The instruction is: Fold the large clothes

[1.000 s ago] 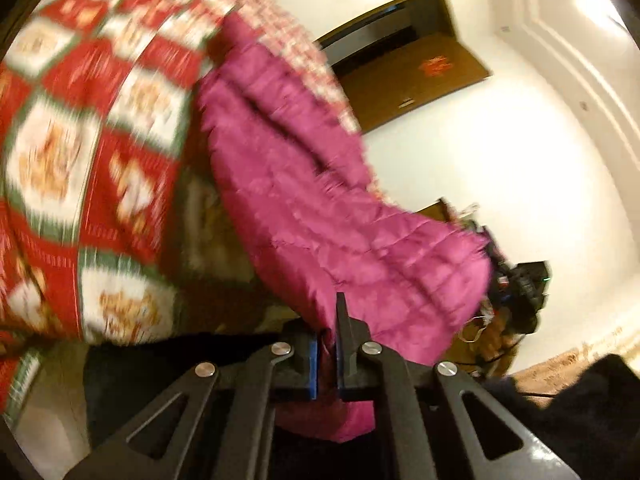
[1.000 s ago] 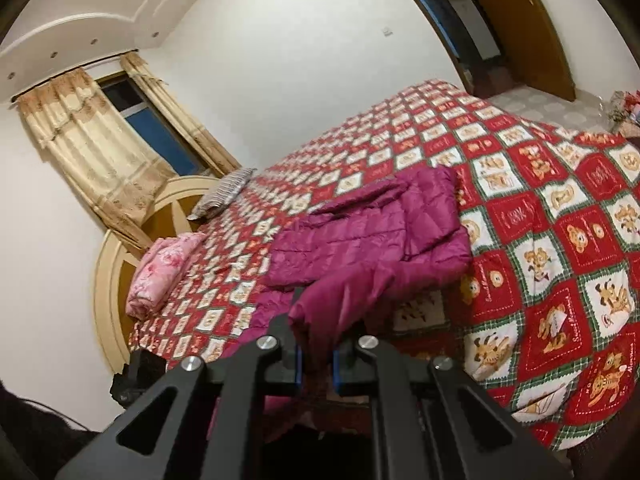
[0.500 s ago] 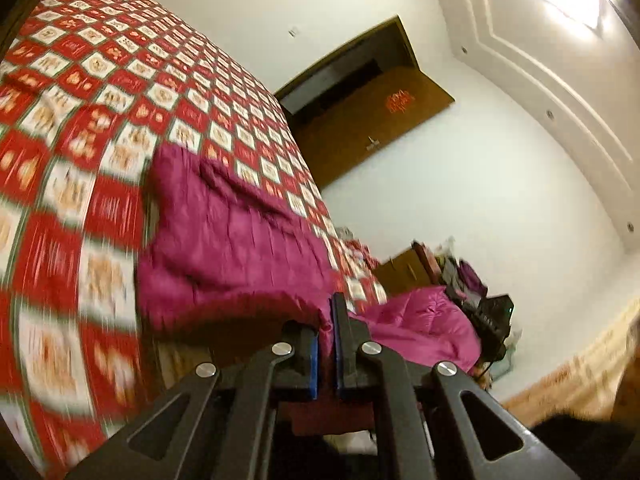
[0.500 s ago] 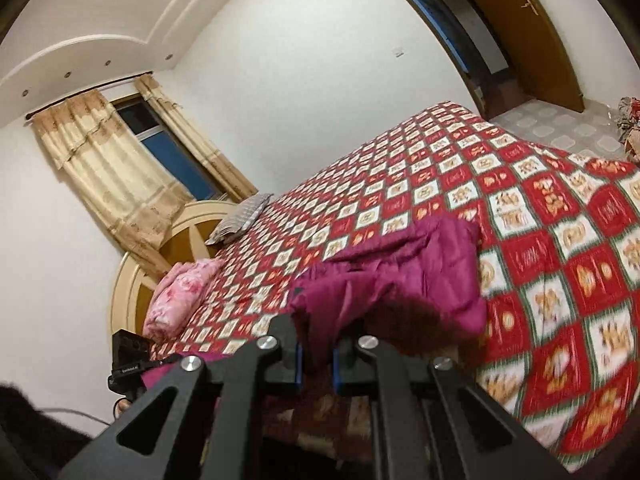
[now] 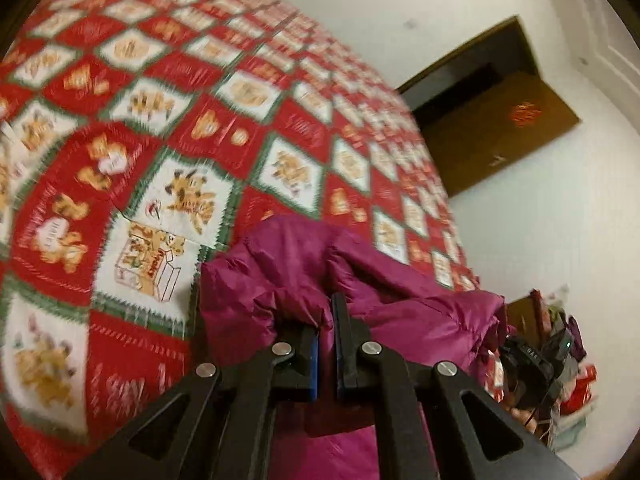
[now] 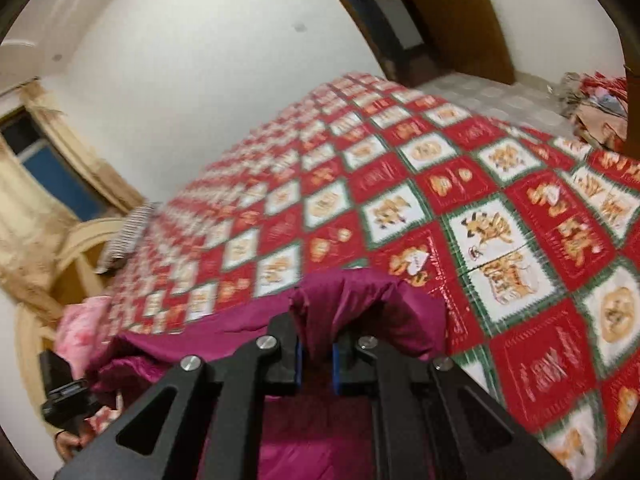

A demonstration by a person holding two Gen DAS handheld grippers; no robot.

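The left gripper (image 5: 327, 334) has its 2 fingers pinched nearly together on a fold of the magenta puffer jacket (image 5: 304, 268), and the right gripper (image 6: 316, 346) likewise clamps a bunched fold of it between narrowly parted fingers. Ahead of both grippers spreads the red, white and green patchwork quilt (image 5: 176, 184) on the bed. The jacket bulges just over the fingertips and hangs below them.

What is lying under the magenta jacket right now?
Both views show the red patchwork bedspread beyond the magenta jacket, which is pinched in the left hand-held gripper and right hand-held gripper. The jacket and grippers hide whatever lies directly beneath.
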